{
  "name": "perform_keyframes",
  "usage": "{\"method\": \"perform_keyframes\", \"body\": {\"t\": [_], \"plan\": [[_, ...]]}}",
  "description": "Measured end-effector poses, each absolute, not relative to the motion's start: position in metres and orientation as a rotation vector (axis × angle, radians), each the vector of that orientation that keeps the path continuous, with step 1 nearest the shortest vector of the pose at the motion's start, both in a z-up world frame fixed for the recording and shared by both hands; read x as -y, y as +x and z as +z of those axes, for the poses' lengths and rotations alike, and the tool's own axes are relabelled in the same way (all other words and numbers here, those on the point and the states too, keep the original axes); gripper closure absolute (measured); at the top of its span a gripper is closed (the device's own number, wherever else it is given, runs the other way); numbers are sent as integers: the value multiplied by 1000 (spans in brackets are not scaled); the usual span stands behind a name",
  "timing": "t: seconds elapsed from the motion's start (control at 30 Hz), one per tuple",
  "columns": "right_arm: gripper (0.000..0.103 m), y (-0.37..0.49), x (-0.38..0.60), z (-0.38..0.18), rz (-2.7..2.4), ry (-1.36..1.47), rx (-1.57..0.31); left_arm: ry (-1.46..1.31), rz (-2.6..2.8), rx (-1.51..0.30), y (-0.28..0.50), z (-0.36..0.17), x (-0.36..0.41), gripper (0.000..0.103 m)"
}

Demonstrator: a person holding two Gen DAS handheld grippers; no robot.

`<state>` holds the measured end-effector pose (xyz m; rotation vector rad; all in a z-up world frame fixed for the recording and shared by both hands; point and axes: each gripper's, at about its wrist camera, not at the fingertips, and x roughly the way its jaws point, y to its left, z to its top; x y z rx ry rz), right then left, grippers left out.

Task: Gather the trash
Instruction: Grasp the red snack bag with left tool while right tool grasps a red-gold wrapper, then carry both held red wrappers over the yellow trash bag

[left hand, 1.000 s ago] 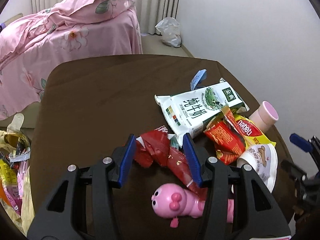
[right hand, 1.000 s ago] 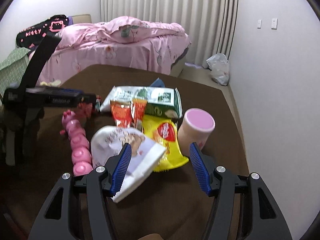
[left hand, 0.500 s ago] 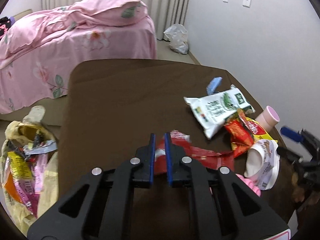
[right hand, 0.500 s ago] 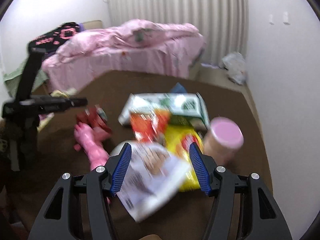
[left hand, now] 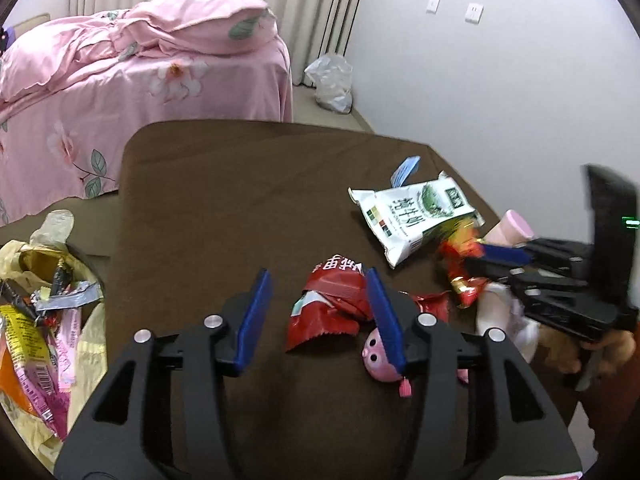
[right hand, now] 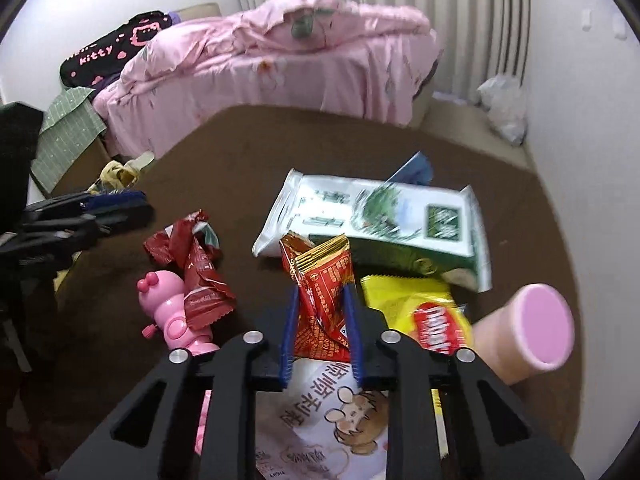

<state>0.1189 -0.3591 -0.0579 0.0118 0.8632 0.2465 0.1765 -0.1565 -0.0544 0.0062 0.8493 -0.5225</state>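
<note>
1. Red wrapper (left hand: 332, 308) lies on the brown counter (left hand: 224, 200) between the opening left gripper (left hand: 316, 312) jaws, untouched.
2. Right gripper (right hand: 320, 324) is closing on an orange packet (right hand: 324, 280).
3. Pink toy (right hand: 168, 304), milk bag (right hand: 380, 216) and cup (right hand: 532, 332) crowd close.
4. Pink bed (left hand: 140, 60) behind.

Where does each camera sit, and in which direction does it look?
Left wrist: on the left gripper, looking down across the brown table toward the bed; its opening fingers straddle the red wrapper; the right gripper and a hand show at right.
Right wrist: on the right gripper, looking over the litter toward the bed; its fingers are closing around an orange-red packet; the left gripper shows at left.
Shared: red wrapper, milk carton, pink toy.
</note>
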Motion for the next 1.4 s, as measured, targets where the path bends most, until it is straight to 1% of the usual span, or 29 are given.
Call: {"method": "perform_keyframes", "body": {"t": [0.13, 0.17, 0.2, 0.3, 0.53, 0.73, 0.9, 1.17, 1.4], "plan": [[84, 106, 370, -40, 223, 40, -807, 52, -500, -917, 188, -70, 180, 55], [84, 102, 373, -35, 214, 39, -791, 45, -503, -942, 190, -74, 183, 59], [84, 98, 375, -30, 209, 38, -779, 33, -508, -950, 190, -75, 183, 60], [84, 93, 378, -22, 214, 44, -762, 21, -513, -936, 184, -72, 182, 63], [84, 81, 368, 1, 216, 0, -708, 9, -481, -824, 156, -36, 161, 64], [84, 76, 341, 31, 241, -34, -645, -1, -355, -677, 122, 11, 110, 64], [84, 78, 308, 47, 271, -78, -617, -47, -251, -626, 108, 23, 56, 64], [84, 96, 248, 58, 346, -105, -627, -142, -36, -629, 99, 7, -44, 63], [84, 116, 179, 56, 469, -127, -652, -208, 54, -629, 88, -11, -102, 63]]}}
